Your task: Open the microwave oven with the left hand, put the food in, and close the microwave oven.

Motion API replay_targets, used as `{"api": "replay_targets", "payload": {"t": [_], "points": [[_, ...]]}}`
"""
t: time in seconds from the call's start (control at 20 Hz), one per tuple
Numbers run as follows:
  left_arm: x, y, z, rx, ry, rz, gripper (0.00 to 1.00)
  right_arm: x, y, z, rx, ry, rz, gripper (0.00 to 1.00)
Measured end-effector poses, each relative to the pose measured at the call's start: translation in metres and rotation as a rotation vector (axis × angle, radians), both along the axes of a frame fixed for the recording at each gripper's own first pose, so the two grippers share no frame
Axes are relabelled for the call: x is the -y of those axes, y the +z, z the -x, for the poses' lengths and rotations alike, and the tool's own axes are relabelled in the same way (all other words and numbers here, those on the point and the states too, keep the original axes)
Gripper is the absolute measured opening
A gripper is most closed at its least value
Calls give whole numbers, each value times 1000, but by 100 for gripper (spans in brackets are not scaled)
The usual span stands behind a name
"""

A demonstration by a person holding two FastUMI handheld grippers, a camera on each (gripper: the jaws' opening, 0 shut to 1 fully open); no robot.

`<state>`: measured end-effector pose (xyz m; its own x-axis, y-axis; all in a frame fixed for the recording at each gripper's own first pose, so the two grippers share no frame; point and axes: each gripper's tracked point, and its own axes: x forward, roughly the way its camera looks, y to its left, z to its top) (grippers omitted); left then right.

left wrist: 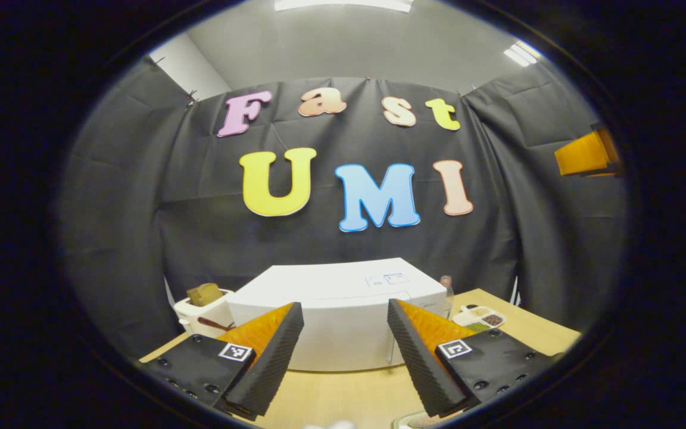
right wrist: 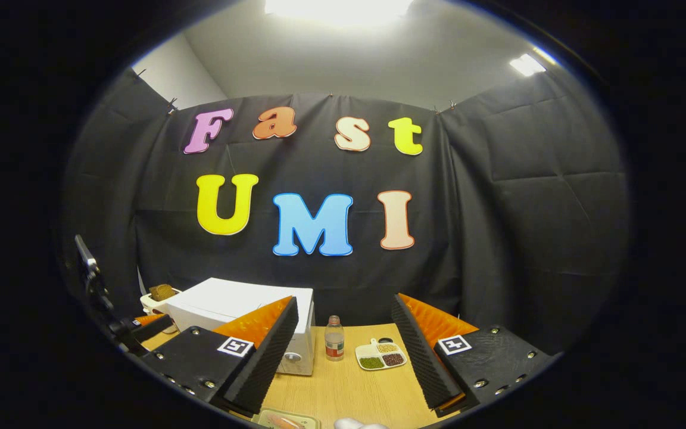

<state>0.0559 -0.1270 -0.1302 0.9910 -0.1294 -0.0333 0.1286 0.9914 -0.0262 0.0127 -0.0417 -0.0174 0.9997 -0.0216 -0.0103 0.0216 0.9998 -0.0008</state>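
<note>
The white microwave (left wrist: 343, 310) stands on the wooden table (left wrist: 343, 396) with its door closed. My left gripper (left wrist: 343, 357) hangs open just in front of it, nothing between the fingers. In the right gripper view the microwave (right wrist: 242, 316) sits to the left, and my right gripper (right wrist: 343, 357) is open and empty above the table (right wrist: 349, 387). At the bottom edge a pale green plate (right wrist: 286, 420) shows with something orange on it; the same plate's rim (left wrist: 417, 422) peeks in below the left gripper. The left gripper (right wrist: 149, 325) shows partly at the far left.
A white toaster (left wrist: 203, 307) holding a slice of bread stands left of the microwave. To its right are a small bottle (right wrist: 334, 338) and a divided dish of beans (right wrist: 381, 356). An orange finger (left wrist: 584, 155) of the right gripper shows high at the right.
</note>
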Motion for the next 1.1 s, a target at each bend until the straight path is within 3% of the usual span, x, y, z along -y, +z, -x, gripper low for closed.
{"api": "replay_targets", "payload": {"t": [0.15,0.25,0.35,0.5,0.85,1.1], "points": [[40,-42,-22,-17,-39,19,97,7,-25,-12,-53,4,-2,97],[60,-73,-40,-48,-38,47,99,11,-39,-18,-74,3,-6,96],[75,-100,-60,-66,-22,55,95,14,-53,-25,-90,7,20,96],[96,-127,-89,-60,-10,56,99,17,-71,-36,-110,27,46,96],[101,-146,-122,-36,17,40,98,25,-92,-46,-141,32,56,97],[110,-146,-125,-29,-15,52,95,27,-95,-47,-146,33,59,96]]}}
